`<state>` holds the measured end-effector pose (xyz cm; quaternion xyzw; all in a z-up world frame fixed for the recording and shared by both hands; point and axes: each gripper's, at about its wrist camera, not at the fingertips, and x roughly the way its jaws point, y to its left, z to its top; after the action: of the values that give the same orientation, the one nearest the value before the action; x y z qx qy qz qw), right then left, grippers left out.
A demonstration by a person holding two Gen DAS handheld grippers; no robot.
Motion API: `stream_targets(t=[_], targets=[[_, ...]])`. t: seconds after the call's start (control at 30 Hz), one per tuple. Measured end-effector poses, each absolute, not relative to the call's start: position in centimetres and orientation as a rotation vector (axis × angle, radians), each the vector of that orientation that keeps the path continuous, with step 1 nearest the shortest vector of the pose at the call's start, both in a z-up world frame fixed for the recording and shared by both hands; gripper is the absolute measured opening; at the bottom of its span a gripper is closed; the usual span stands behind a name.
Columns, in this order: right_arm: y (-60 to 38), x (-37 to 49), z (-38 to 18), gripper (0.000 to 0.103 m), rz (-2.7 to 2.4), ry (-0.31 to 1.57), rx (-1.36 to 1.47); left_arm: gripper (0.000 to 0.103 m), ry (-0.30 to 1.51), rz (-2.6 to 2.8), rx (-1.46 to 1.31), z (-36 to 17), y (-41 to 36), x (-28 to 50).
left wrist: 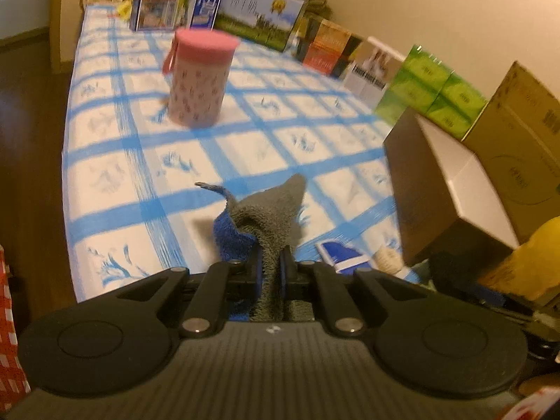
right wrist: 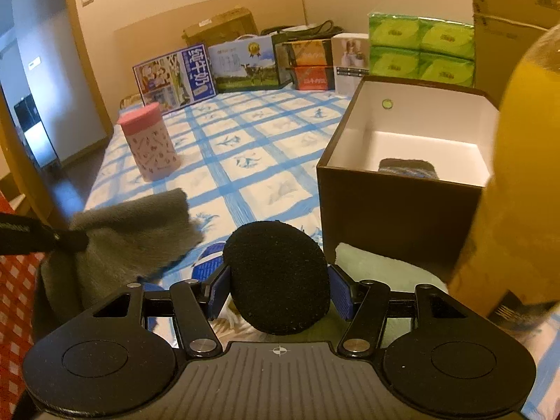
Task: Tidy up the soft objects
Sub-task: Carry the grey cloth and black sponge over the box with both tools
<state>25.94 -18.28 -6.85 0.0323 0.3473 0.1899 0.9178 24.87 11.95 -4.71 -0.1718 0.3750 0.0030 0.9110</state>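
The left gripper point(left wrist: 271, 262) pinches a gray cloth point(left wrist: 276, 210) tight, lifted over the bed point(left wrist: 140, 175); the right gripper point(right wrist: 278, 292) squeezes a black foam ball point(right wrist: 278, 276). Beyond, the open box point(right wrist: 402, 206) holds one dark item; the ball's springy foam may slip free, or the dangling cloth may snag the box rim.

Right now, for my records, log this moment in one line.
left hand-held gripper: shut on grey towel | right hand-held gripper: shut on black sponge
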Motion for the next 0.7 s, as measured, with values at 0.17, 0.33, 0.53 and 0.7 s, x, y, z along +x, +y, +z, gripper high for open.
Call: stream_targets(t=[0.17, 0.33, 0.53, 0.7], targets=[[-18.9, 24.3, -5.3, 0.059, 0.393, 0.692, 0.086, 0.008, 0.702, -0.022, -0.337, -1.5, 11.1, 23.4], [-19.4, 22.6, -3.9, 0.059, 0.396, 0.675, 0.094, 0.008, 0.669, -0.057, -0.319, 0.5, 9.7, 22.1], [-20.4, 21.1, -2.8, 0.059, 0.383, 0.657, 0.111, 0.008, 0.653, -0.071, -0.315, 1.8, 9.0, 20.7], [-21.7, 20.1, -2.4, 0.059, 0.365, 0.656, 0.127, 0.008, 0.638, -0.076, -0.302, 2.8, 8.6, 19.7]])
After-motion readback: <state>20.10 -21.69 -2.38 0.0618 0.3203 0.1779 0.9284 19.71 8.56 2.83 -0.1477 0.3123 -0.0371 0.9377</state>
